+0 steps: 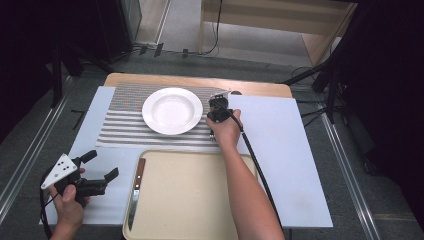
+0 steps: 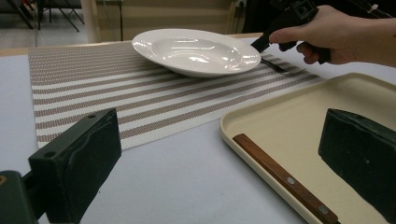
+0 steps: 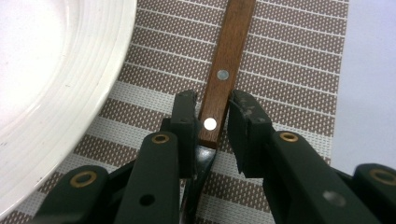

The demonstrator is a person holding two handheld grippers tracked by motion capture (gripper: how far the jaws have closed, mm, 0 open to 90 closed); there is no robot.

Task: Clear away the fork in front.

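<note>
A fork with a brown riveted wooden handle (image 3: 233, 42) lies on the striped placemat (image 3: 289, 70), just right of the white plate (image 3: 56, 84). My right gripper (image 3: 212, 114) is shut on that handle near its metal neck, one pad on each side. In the high view the right gripper (image 1: 218, 102) sits beside the plate (image 1: 172, 111), with the hand over most of the fork. The fork's tines (image 2: 275, 65) rest on the mat and point toward the near side. My left gripper (image 1: 102, 165) is held open and holds nothing at the near left, jaws wide apart (image 2: 219, 163).
A beige tray (image 1: 200, 200) lies at the near edge, with a wooden-handled knife (image 1: 136, 192) along its left side. The placemat (image 1: 125, 125) lies on a white board (image 1: 280, 160) on the table. A cable trails from the right gripper along the forearm.
</note>
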